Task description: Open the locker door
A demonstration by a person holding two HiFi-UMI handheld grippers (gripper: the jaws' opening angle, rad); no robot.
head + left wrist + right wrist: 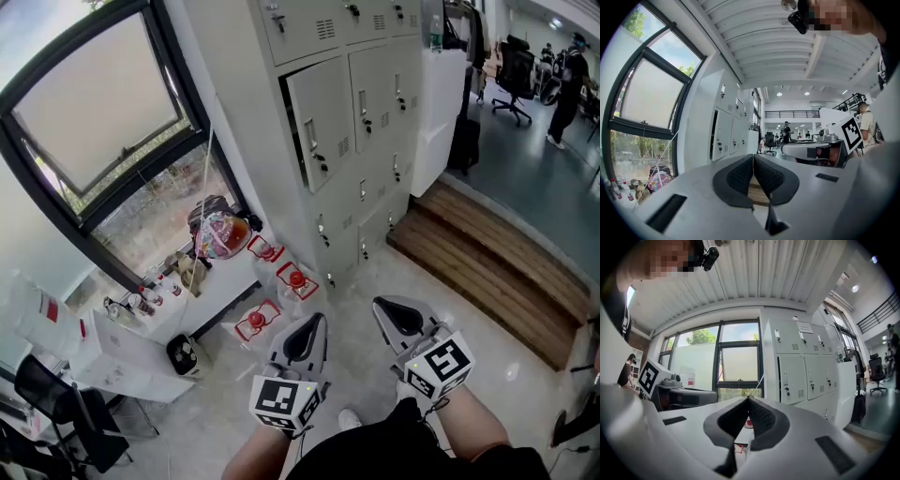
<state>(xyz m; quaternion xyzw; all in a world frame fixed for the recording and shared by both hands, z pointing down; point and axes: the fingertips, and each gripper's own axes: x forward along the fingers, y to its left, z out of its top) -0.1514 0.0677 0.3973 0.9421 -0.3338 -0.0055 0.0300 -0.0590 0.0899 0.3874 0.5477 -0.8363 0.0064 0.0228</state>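
The pale grey locker door [323, 117], with a handle and vent slots, stands slightly ajar in the bank's left column. The left claw [753, 157] and right claw [748, 399], well apart from it, are pinched together and empty.

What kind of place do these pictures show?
Probably an open-plan office or workshop, at its locker corner: a bank of grey metal lockers stands beside a large window, and an office chair stands beyond the wooden steps.

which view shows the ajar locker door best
The head view: the ajar locker door looks largest there, with its whole front and the dark gap visible. The right gripper view shows the door smaller, nearly front-on. The left gripper view shows it small and slanted.
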